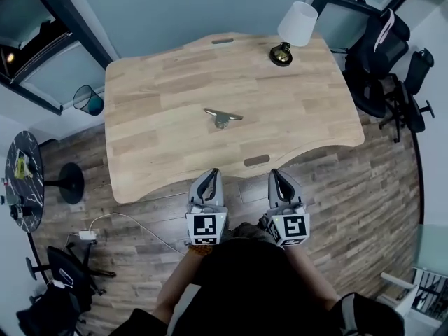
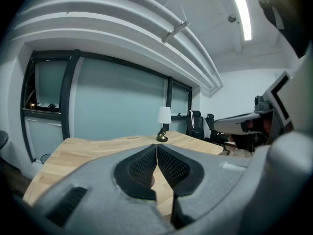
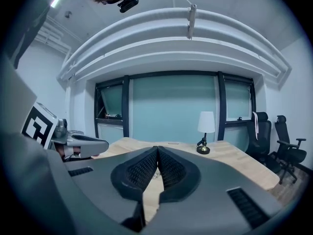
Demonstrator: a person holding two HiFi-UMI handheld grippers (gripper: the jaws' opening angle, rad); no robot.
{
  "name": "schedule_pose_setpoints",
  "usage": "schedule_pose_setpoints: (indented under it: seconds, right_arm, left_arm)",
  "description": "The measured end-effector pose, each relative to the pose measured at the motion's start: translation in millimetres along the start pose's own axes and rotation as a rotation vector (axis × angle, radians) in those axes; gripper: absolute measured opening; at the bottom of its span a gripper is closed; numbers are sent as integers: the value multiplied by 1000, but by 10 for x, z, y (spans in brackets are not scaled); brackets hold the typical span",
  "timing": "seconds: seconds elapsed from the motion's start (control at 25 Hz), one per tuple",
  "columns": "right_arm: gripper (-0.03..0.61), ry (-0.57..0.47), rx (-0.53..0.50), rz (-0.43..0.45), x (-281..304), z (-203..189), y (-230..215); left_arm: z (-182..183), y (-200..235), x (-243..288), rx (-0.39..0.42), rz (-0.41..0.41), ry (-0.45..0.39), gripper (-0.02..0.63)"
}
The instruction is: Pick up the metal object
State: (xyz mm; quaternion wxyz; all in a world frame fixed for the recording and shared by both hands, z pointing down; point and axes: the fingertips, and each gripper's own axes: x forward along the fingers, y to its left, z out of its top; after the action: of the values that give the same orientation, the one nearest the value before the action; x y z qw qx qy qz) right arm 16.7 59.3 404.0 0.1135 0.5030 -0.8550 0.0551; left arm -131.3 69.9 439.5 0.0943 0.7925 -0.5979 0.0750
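A small metal object (image 1: 222,117) with a flat bar across its top lies near the middle of the wooden table (image 1: 154,103). My left gripper (image 1: 214,173) and my right gripper (image 1: 274,173) are side by side at the table's near edge, short of the object, both pointing toward it. Each is shut with nothing between its pads. In the left gripper view the shut jaws (image 2: 156,147) hide the object. In the right gripper view the shut jaws (image 3: 157,150) cover most of it.
A white-shaded lamp (image 1: 292,32) stands at the table's far right corner; the same lamp (image 2: 164,124) (image 3: 205,131) shows in both gripper views. Black office chairs (image 1: 385,61) stand right of the table, a bin (image 1: 88,100) to its left, a small round table (image 1: 24,180) further left.
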Motion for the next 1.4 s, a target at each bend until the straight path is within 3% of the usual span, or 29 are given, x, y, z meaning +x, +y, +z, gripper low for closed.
schedule_pose_setpoints:
  seconds: [0.36,0.52,0.92,1.12,1.4]
  right_arm:
    - [5,-19,15,-67,451,88,-766]
    - [5,-7,44,-58,762,-2,-1278]
    - [5,29,-3,40,1368,75,-2243]
    - [5,36,-28,27,1463,92,-2201]
    - [5,-1,-82,39,1532,290,-1991]
  left_arm:
    - [137,33,617,41,9,19,17]
    - [123,94,932,90,63,53,17]
    - [95,73,1436,98,233,101,17]
    - [-162,114,1445,76,193,130,18]
    - [-425,36,1600,95,68,142,18]
